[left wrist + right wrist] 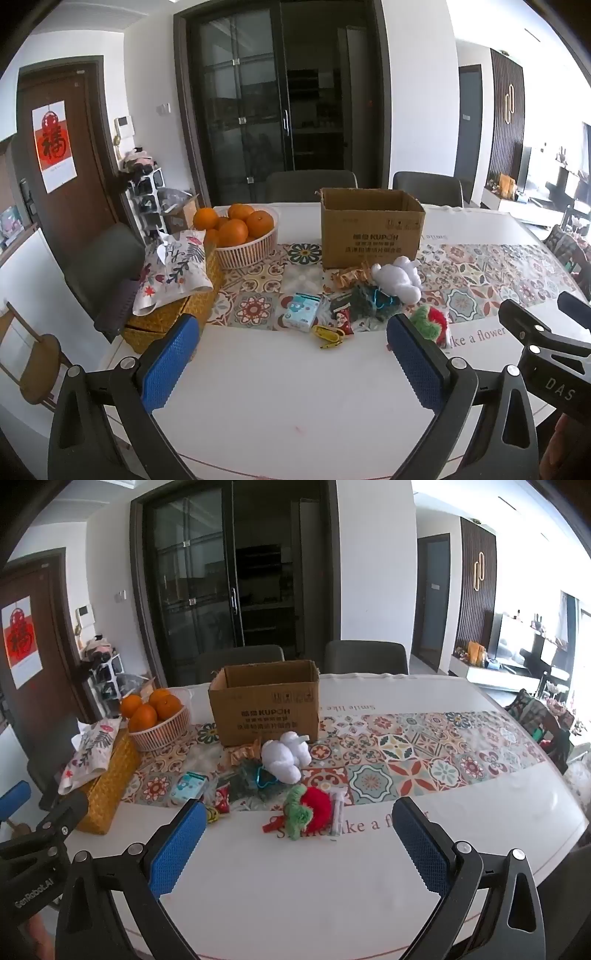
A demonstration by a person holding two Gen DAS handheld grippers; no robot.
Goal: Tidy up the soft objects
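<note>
A white plush toy (399,280) (286,755) lies in front of an open cardboard box (371,229) (266,703). A red and green plush strawberry (308,810) (430,321) lies nearer the table's front. Between them sit a dark green tangled item (247,779) (373,304), a gold ribbon (349,277), a blue tissue pack (301,311) (188,786) and a small yellow item (328,336). My left gripper (291,365) is open and empty above the white table. My right gripper (299,853) is open and empty, just short of the strawberry.
A white basket of oranges (240,236) (157,716) and a woven yellow box with a floral cloth (173,291) (99,771) stand at the left. A patterned runner (424,753) crosses the table. Chairs (310,184) stand behind it.
</note>
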